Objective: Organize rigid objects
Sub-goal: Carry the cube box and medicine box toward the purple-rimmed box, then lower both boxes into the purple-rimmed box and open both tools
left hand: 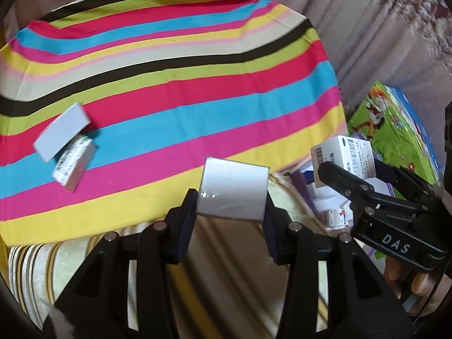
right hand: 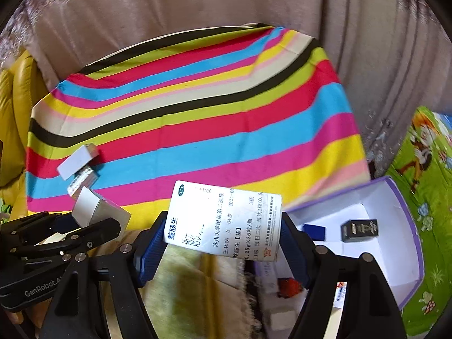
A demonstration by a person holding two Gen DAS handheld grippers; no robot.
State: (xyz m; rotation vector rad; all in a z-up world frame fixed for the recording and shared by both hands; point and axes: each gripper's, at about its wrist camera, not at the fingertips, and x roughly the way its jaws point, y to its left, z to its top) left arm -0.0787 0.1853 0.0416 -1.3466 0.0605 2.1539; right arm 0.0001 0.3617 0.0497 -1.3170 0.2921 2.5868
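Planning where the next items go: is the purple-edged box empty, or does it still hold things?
Not empty. The purple-edged box is open, and a small black box and a blue item lie on its white floor.

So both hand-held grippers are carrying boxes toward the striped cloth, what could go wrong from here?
The left hand-held gripper grips the plain white box only near its lower edge, so it might pivot or slip. The right hand-held gripper holds the medicine box close beside it; they could bump. Setting down near the two small boxes on the striped cloth may knock them.
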